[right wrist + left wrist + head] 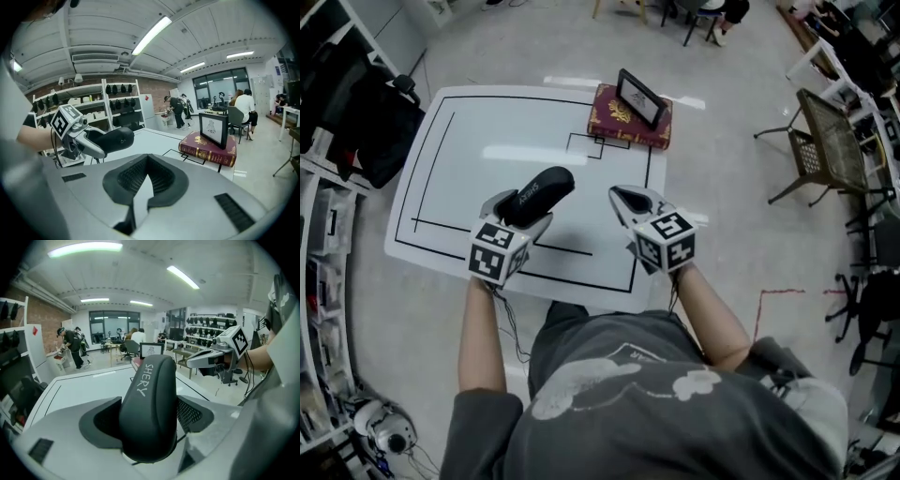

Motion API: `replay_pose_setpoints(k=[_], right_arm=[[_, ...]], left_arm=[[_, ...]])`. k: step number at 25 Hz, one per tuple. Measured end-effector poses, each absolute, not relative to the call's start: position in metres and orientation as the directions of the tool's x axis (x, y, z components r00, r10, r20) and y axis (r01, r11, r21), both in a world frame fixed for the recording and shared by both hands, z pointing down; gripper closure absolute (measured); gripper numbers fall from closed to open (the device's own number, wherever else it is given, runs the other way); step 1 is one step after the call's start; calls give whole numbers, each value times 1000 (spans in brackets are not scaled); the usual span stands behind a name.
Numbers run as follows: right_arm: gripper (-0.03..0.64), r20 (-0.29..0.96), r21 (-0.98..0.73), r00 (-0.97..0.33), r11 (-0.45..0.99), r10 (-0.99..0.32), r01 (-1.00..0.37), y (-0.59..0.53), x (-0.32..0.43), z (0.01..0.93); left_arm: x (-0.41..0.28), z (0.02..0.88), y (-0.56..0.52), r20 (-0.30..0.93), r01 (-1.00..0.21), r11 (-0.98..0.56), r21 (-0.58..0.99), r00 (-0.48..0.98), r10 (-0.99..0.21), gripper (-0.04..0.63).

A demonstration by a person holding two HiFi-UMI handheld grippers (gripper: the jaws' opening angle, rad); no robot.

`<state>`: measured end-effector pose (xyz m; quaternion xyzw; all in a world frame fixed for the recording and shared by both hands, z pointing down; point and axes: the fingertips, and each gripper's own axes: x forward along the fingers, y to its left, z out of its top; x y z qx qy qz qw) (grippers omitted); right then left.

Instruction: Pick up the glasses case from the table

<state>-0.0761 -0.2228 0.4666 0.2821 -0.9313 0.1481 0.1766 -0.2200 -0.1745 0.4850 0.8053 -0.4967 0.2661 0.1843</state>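
Note:
The black glasses case (541, 191) with white lettering is lifted above the white table (487, 131), held between the pads of my left gripper (521, 210). In the left gripper view the case (150, 399) fills the gap between both jaws and sticks out forward. My right gripper (628, 199) hovers to the right of it over the table, its jaws together with nothing in them. From the right gripper view (147, 161) the case (115, 138) shows at the left in the other gripper's fingers.
A dark red book (623, 124) lies at the table's far right corner with a small framed picture (639, 97) standing on it. Black lines mark the tabletop. A wicker chair (825, 141) stands to the right, shelves (328, 244) to the left.

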Motion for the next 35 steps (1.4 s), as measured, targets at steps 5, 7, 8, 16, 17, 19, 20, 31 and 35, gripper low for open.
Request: replay_pose_setpoints(k=[5,7,8,16,17,19,20,31,35], right_arm=[[618,378,-177,-828,846,-413,-503,-192,-64,463],[618,369,-178,-843,860,-392,-478,-179,-55,462],[618,369,-176,-847,866,-382,-467,-172,-48,462],[618,380,-137,-875,918,-299,-373,-133,-2,464],[618,383,-133,-877,923,-289,-362,-129,2,465],[618,385,-128,-883,932,-269,-340,-122,8,464],[618,385,-126,-886,936,-259,-328,-119,9,463],[618,395,-116,-908,973,-141,-201,-76,-17,464],[618,398,-105,-909,978,-123,-179,-60,-29,465]], left_arm=[[-205,479,-131,603,-932,-362,37,309,-735,242],[-196,476,-114,596,-945,-326,34,281,-752,242],[-190,475,-106,593,-950,-310,34,268,-759,242],[-134,475,-42,568,-982,-183,51,179,-803,242],[-128,475,-34,565,-985,-166,51,165,-808,242],[-117,472,-18,560,-990,-136,40,135,-817,242],[-113,471,-11,558,-992,-122,36,121,-821,242],[-118,470,59,545,-996,26,86,25,-838,242],[-123,476,82,538,-993,66,101,-2,-843,242]])
